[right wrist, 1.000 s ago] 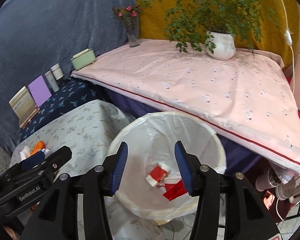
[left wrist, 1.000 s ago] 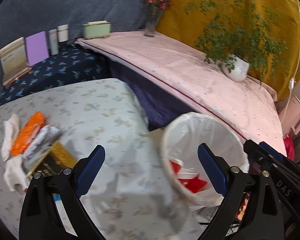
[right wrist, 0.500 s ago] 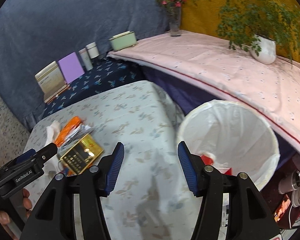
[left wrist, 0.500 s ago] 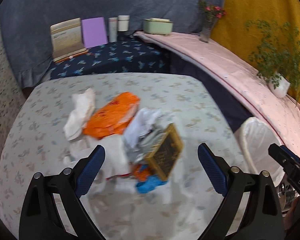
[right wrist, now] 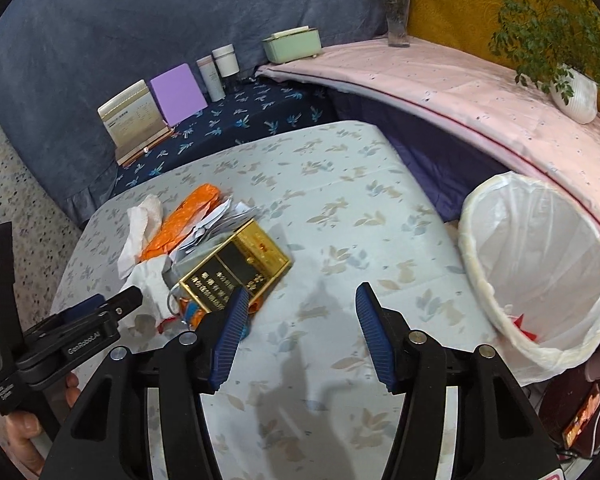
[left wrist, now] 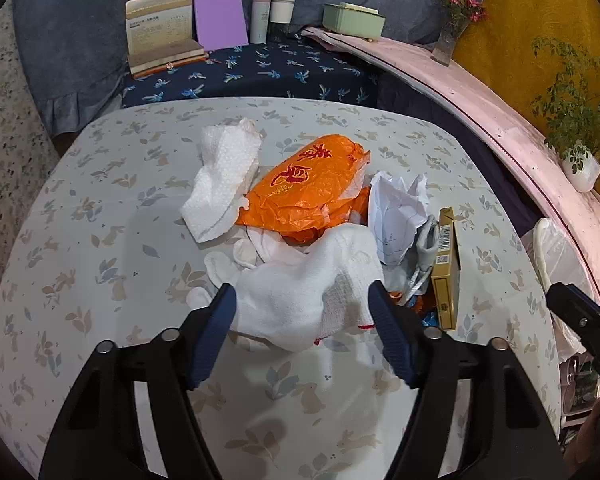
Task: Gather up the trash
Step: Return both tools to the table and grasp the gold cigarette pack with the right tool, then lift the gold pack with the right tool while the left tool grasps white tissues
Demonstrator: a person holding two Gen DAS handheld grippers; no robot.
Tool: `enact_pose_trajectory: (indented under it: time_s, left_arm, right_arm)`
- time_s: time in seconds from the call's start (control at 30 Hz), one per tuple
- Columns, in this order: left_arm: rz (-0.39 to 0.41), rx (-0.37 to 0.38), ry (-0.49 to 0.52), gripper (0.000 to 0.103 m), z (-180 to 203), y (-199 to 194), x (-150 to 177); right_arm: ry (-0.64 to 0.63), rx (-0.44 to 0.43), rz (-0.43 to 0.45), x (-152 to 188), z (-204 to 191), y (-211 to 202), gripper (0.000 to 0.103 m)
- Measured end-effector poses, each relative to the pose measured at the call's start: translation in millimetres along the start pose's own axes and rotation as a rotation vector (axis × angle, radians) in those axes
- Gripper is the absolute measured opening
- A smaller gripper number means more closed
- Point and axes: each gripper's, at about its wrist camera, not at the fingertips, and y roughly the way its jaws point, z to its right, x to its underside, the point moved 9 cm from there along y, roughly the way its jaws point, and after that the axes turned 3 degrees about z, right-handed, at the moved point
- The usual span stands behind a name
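Left wrist: left gripper [left wrist: 302, 306] fingers closing around white tissue [left wrist: 308, 288].

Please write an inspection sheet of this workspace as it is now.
Surface: table under leaf-print cloth.
Job's things: white cloth, orange bag, paper towel, gold box in one pile; lined bin beside table.
Clutter: books, jars, green box on the far shelf.
Grippers: left hand-held gripper just closing around white cloth; right hand-held gripper open, empty.
Cables: nothing seen.
Surroundings: potted plant, flower vase.
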Motion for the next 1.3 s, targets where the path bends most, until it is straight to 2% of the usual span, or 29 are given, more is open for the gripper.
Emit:
enact_pose_trajectory:
  time_s: [0.1, 0.17, 0.27, 0.63, 0.8, 0.87, 0.93, 1.03, 1.13, 1.3]
  left_arm:
    - [-0.009, 0.025, -0.003, 0.046, -2.0, 3.6, -0.1]
    - [-0.021, 0.053, -0.014, 0.024, -2.2, 5.4, 0.8]
    - [-0.034, 0.074, -0.024, 0.01, -3.3, 5.0, 2.6]
    - [0.0, 0.069, -0.015, 0.008, -9.2, -12.9, 2.1]
    - [0.005, 0.065, -0.019, 0.008, -12.1, -17.7, 0.1]
    - [0.005, 0.064, -0.016, 0.008, -11.9, -18.4, 0.2]
    - [0.005, 0.062, -0.012, 0.008, -10.9, -19.3, 0.5]
    - [0.007, 0.071, -0.007, 0.008, -6.9, -21.3, 0.2]
    - [0.008, 0.081, 0.003, 0.008, 0.4, -23.4, -1.1]
    - [0.017, 0.103, 0.028, 0.008, 21.6, -28.5, -4.0]
  right_arm:
    - [0.006, -0.011, -0.02, 2.7, -11.0, 10.6, 0.055]
    - [0.003, -0.019, -0.03, 3.1, -20.1, 16.9, 0.055]
    - [-0.01, -0.028, -0.035, 3.6, -32.0, 23.8, 0.055]
    - [-0.075, -0.028, -0.077, 19.1, -64.2, 53.5, 0.055]
    - [-0.125, 0.017, -0.076, 22.3, -67.6, 67.6, 0.055]
    - [-0.142, 0.024, -0.077, 23.0, -67.2, 70.8, 0.049]
    - [-0.153, 0.021, -0.073, 22.5, -66.1, 69.1, 0.035]
    - [-0.17, 0.034, -0.051, 19.1, -61.8, 60.5, 0.021]
    - [-0.144, 0.03, -0.038, 14.0, -50.9, 50.0, 0.014]
    - [-0.072, 0.027, 0.0, 1.4, -25.0, 26.8, 0.011]
